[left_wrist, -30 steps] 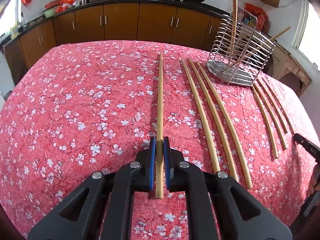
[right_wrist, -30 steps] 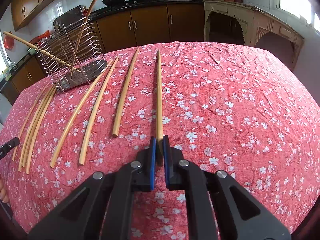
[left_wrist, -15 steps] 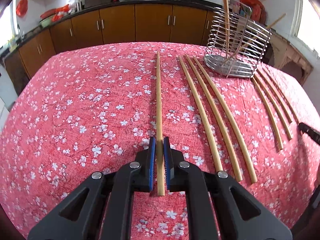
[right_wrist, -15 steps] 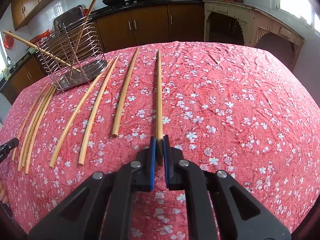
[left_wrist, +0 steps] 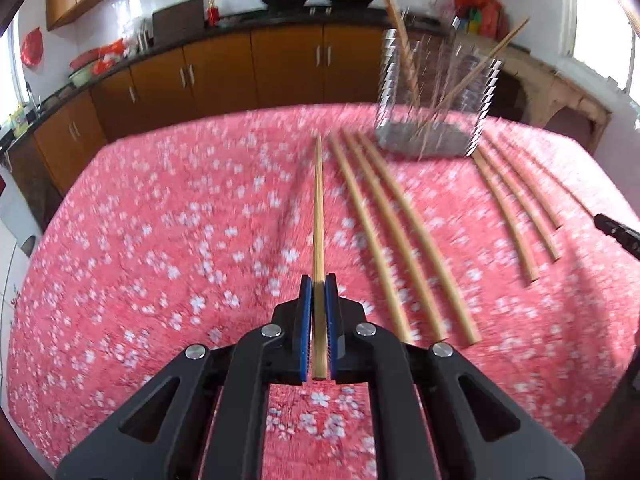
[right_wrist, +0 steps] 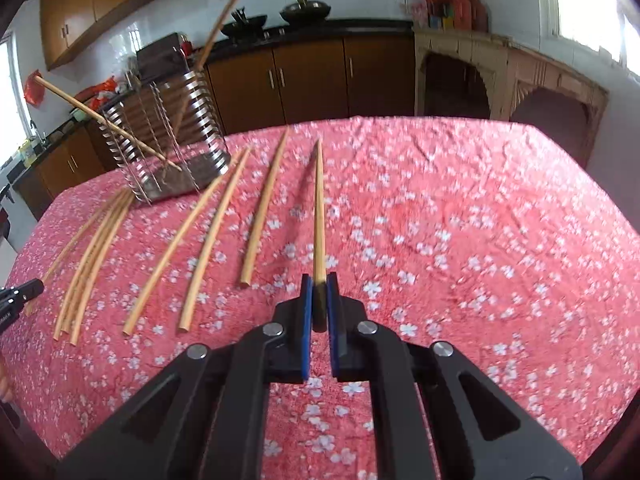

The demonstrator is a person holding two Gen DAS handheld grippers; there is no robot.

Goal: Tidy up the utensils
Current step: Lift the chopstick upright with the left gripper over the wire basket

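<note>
Evidently each hand-held gripper, left (left_wrist: 319, 300) and right (right_wrist: 319, 294), is clamped on 1 light, stiff, slippery chopstick (left_wrist: 318, 216) (right_wrist: 319, 208) near its thick end, which suits steering its tip.

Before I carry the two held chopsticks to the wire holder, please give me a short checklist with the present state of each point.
1. Left claw shut on left chopstick: ok.
2. Right claw shut on right chopstick: ok.
3. Both chopsticks lifted off the tablecloth: cannot tell.
4. Wire holder upright on the table: ok.
5. Room left in the holder, two sticks already leaning inside: ok.
6. Loose chopsticks lie between claws and holder, apart from the held ones: ok.
</note>
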